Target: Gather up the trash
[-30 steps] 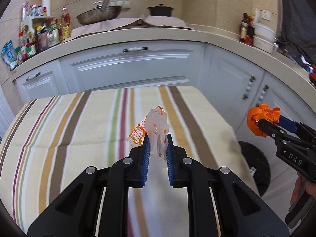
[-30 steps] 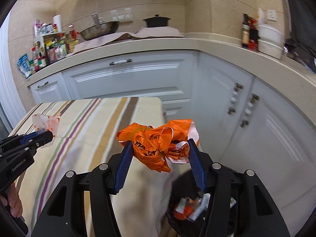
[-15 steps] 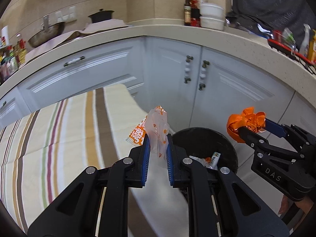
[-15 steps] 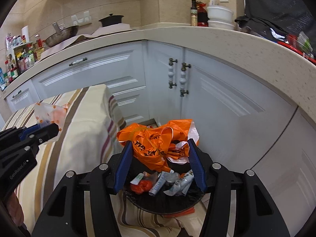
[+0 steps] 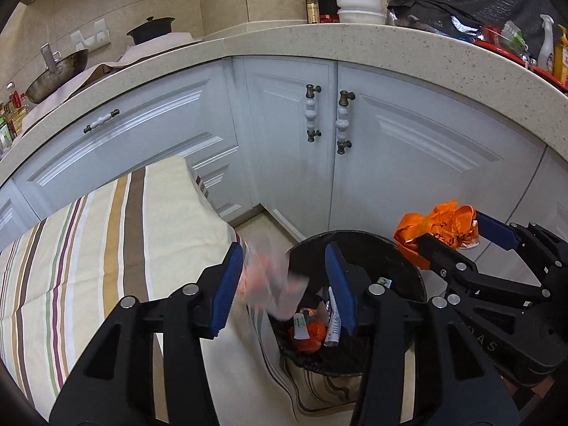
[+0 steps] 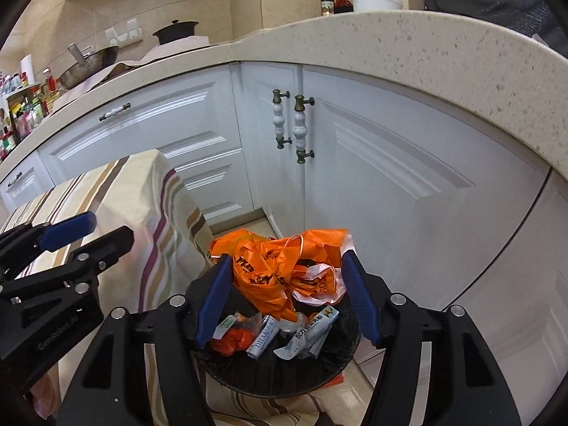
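My left gripper is open above the near rim of the black trash bin. A clear wrapper with orange print is blurred between its fingers, falling free. My right gripper is shut on a crumpled orange plastic bag and holds it right over the bin, which holds several wrappers and tubes. The right gripper with the bag also shows at the right of the left wrist view. The left gripper shows at the left of the right wrist view.
A table with a striped cloth stands left of the bin, its cloth hanging beside the rim. White cabinet doors with handles stand close behind the bin under a speckled counter. Bottles, bowls and pans sit on the counter.
My left gripper has opened and let go of the clear wrapper, which now drops toward the bin. Both grippers have swung further right and down over the bin. The right still holds the orange bag.
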Demonstrator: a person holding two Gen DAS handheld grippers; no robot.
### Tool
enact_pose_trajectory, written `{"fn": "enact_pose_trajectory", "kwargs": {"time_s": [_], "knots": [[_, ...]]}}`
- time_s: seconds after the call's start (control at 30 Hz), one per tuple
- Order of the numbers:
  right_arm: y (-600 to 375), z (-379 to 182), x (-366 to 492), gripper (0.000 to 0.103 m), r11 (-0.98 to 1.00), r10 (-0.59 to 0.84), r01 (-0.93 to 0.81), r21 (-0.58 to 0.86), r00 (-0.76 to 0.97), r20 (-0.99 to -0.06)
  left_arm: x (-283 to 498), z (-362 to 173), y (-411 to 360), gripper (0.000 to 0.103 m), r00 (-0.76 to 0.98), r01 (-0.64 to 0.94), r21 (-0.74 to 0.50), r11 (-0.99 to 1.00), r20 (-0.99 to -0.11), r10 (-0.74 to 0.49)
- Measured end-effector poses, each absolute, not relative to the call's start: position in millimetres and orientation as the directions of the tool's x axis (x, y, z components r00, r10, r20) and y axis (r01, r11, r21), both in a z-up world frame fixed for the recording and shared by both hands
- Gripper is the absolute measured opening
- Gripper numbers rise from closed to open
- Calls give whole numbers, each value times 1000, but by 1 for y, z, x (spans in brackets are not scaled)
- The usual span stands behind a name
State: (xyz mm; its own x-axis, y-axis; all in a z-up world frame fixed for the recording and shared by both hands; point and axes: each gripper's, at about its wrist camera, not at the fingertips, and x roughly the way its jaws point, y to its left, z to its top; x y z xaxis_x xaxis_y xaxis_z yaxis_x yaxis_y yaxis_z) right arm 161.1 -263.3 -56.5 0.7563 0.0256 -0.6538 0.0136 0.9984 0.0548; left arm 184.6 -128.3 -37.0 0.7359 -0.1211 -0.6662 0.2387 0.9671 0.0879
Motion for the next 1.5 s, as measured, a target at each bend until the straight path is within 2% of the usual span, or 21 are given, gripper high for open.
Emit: {"fn": "enact_pose_trajectory", "kwargs": {"time_s": [0.2, 0.4, 0.63, 1.03, 1.17, 1.5], "knots": [[-265, -54, 157, 65, 998, 12, 28, 52, 766, -643, 181, -32, -118, 60, 750, 216, 73, 974, -651, -118], [-260, -53, 158, 66, 999, 9, 27, 45, 765, -644, 178, -32, -110, 61, 744, 210, 69, 975, -659, -114], [-254, -40, 140, 71, 999, -6, 36, 36, 782, -623, 158, -21, -94, 68, 764, 197, 54, 979, -634, -119], [-242, -13, 73, 81, 997, -41, 74, 36, 824, -565, 93, -2, -52, 80, 814, 152, 35, 988, -572, -105], [-236, -10, 46, 83, 996, -53, 83, 30, 830, -555, 69, 2, -40, 81, 828, 150, 38, 988, -551, -104], [-223, -8, -1, 84, 995, -79, 103, 14, 833, -547, 20, 11, -20, 87, 859, 156, 24, 988, -497, -124]]}}
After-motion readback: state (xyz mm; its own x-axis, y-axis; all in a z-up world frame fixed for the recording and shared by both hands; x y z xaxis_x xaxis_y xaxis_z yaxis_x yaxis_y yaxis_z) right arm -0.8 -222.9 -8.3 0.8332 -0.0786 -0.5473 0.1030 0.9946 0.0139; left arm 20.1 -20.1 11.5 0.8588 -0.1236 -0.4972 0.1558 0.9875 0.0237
